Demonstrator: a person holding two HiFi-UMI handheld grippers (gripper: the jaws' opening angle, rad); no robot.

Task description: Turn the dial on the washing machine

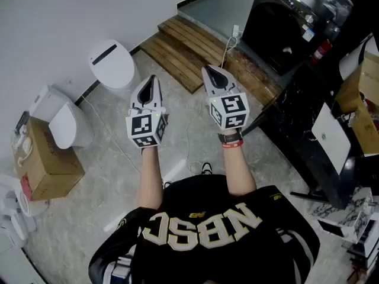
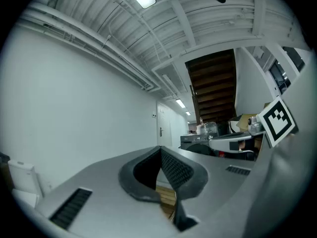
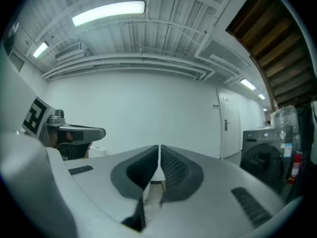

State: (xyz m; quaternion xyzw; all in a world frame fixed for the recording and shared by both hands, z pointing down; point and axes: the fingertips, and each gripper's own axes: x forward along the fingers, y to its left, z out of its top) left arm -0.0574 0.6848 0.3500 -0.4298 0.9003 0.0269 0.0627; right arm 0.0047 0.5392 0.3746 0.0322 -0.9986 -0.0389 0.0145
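Jaws of the left gripper (image 1: pixel 150 81) and right gripper (image 1: pixel 211 71) are closed on nothing, well apart from the washing machine (image 1: pixel 278 37), so its dial looks not yet turned.

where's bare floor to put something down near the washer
Bare stone floor runs from the cardboard box to the wooden platform, crossed by a thin cable. The platform before the washing machine is mostly bare. Crowded: toilets along the left wall, black counter at right.
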